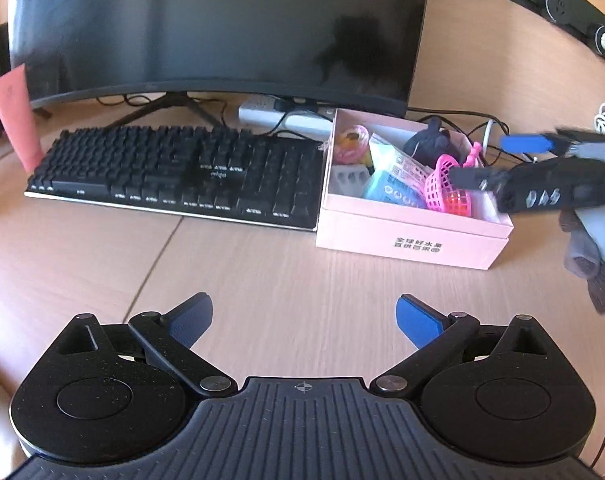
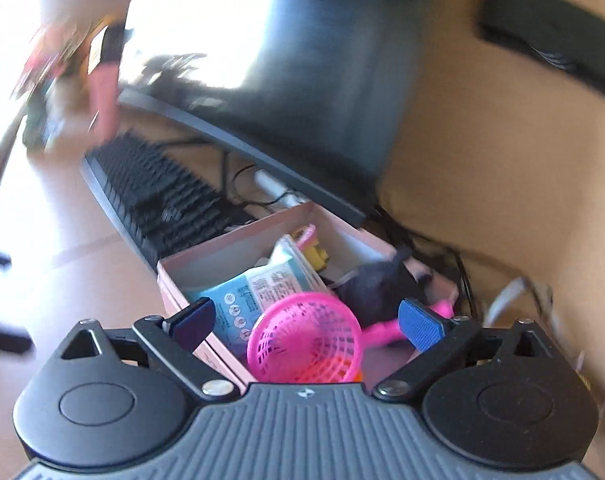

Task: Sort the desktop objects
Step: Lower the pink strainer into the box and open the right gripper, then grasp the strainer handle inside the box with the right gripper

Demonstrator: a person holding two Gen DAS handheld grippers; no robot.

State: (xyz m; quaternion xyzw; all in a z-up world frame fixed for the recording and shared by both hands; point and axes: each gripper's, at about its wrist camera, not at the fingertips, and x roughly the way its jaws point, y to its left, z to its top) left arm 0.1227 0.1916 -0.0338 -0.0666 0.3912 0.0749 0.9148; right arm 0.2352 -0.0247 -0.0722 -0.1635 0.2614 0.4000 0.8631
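Note:
A pink cardboard box [image 1: 410, 240] stands right of the keyboard and holds a pink mesh basket [image 1: 446, 188], blue packets [image 1: 390, 190], a dark plush toy [image 1: 426, 142], a grey block and a pink-yellow toy. My left gripper [image 1: 304, 320] is open and empty above bare desk in front of the box. My right gripper [image 2: 306, 322] is open and empty just above the box [image 2: 174, 296], with the pink basket [image 2: 302, 340] between its fingers but apart from them. It also shows blurred in the left wrist view [image 1: 494, 160] at the box's right side.
A black keyboard [image 1: 174, 176] lies under a dark monitor [image 1: 222, 28]. A pink tube [image 1: 16, 116] stands at the left. A power strip [image 1: 286, 116] and cables lie behind the box. A gloved hand [image 1: 590, 256] holds the right gripper.

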